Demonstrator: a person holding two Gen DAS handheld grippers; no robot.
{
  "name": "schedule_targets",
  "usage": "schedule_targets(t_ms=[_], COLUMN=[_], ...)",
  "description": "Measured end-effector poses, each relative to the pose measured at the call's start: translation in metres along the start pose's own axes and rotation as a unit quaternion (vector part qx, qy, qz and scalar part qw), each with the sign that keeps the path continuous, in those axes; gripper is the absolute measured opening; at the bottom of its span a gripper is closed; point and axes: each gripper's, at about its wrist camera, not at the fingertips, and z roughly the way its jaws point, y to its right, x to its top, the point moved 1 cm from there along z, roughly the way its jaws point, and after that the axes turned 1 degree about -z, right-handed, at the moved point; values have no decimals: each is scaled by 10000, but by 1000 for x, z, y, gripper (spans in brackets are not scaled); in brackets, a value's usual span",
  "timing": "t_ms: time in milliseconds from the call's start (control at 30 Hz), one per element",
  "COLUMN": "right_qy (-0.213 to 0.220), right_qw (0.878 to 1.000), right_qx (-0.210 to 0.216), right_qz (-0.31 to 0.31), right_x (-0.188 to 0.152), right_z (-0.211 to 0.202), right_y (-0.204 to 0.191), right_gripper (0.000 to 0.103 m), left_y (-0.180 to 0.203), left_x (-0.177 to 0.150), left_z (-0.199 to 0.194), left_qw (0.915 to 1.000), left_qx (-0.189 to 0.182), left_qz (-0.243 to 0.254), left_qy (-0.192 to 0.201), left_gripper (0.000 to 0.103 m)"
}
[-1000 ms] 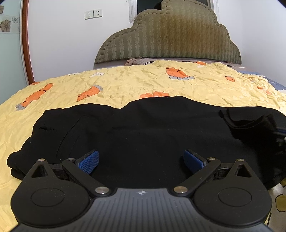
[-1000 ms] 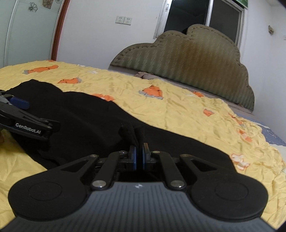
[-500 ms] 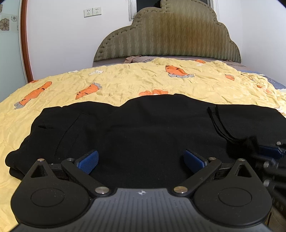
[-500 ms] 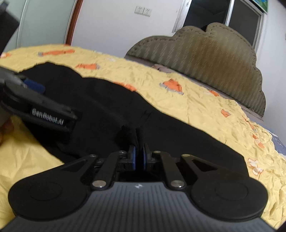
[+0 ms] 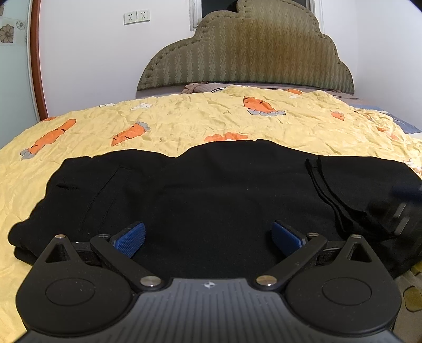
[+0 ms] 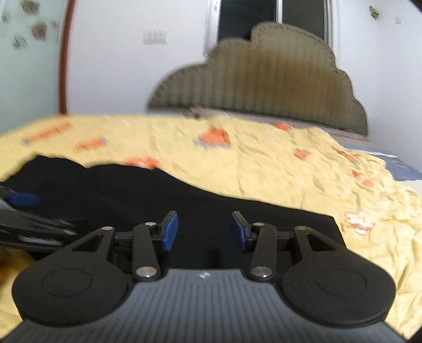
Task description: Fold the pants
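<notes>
Black pants (image 5: pixel 211 190) lie folded on the yellow carrot-print bedspread (image 5: pixel 184 121), with the hem ends (image 5: pixel 350 184) laid over the right part. My left gripper (image 5: pixel 208 238) is open and empty, low over the near edge of the pants. My right gripper (image 6: pixel 204 232) is open and empty, just above the pants (image 6: pixel 184 200) in the blurred right wrist view. The right gripper shows blurred at the right edge of the left wrist view (image 5: pixel 403 211). The left gripper's fingers (image 6: pixel 23 199) show at the left of the right wrist view.
A padded olive headboard (image 5: pixel 250 52) stands at the far end of the bed. White walls (image 5: pixel 92 66) rise behind it, with sockets (image 5: pixel 137 17) on the left. A brown-framed glass door (image 5: pixel 15 74) is at far left. A crumpled cloth (image 5: pixel 197 87) lies near the headboard.
My right gripper was shut on the pants' fabric and carried it leftwards over the pants. It has now opened and let go. The left gripper stayed open and nearly still.
</notes>
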Motion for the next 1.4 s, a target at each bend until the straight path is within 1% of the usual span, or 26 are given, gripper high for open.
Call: schedule_targets(t_ms=[67,100,167,233,267,300,333,367,400,433,467,500,567,600,633,667,767,867,967,1067,1200,1400], right_qy=[-507,-610,-451,-473,-491,-477,-421,-376,-328,-251,-200,-226,-424,-599,-643,-569,-639,-705,-703,-676,-682,-697], right_qw=[9981,9968,9953,9948,9955,9965,9976,9984,9988,9991,9993,9991,9980,9968,9963,9970,9970,9966,9968,9970,9970,9967], right_qx=[71,84,-51,-18,-2,8,67,149,203,226,215,172,149,183,211,232,347,406,300,195,120,14], right_qz=[-329,-503,-858,-900,-817,-690,-539,-396,-290,-247,-252,-303,-435,-506,-537,-481,-269,-139,-236,-313,-348,-408], right_x=[-9,-16,-23,-21,-18,-13,-7,-2,3,10,13,16,16,13,8,5,0,-2,-3,-3,-3,-3], right_z=[16,18,12,9,10,10,12,13,16,19,23,28,42,47,50,48,48,47,45,46,43,38], right_y=[-12,-18,-25,-22,-19,-16,-16,-14,-14,-16,-17,-20,-28,-31,-33,-33,-27,-23,-27,-31,-33,-36], right_gripper=[42,42,42,44,48,50,53,59,62,68,71,71,72,72,73,76,83,90,93,94,96,100], left_y=[-5,-9,-20,-33,-43,-52,-63,-71,-79,-83,-85,-83,-75,-72,-71,-72,-77,-77,-76,-78,-84,-83], left_x=[3,5,15,27,34,40,46,48,49,48,45,42,33,29,24,22,21,22,19,16,14,10], left_z=[-10,-13,-15,-8,-1,7,18,27,37,42,42,40,37,35,32,29,25,21,16,11,5,-1], left_qw=[9998,9996,9994,9994,9996,9999,9998,9992,9981,9974,9976,9982,9979,9976,9978,9980,9982,9976,9970,9963,9964,9957], left_qx=[41,68,59,115,152,146,99,82,97,60,33,69,308,372,402,401,327,390,483,592,577,679], left_qz=[71,87,114,129,72,-24,-148,-225,-302,-331,-304,-204,126,231,274,244,122,117,181,194,98,245], left_qy=[190,261,332,298,206,74,-134,-334,-531,-630,-618,-562,-560,-545,-454,-431,-497,-563,-579,-596,-619,-574], left_gripper=[103,103,103,103,103,103,103,103,103,103,103,103,103,103,103,103,103,103,103,103,103,103])
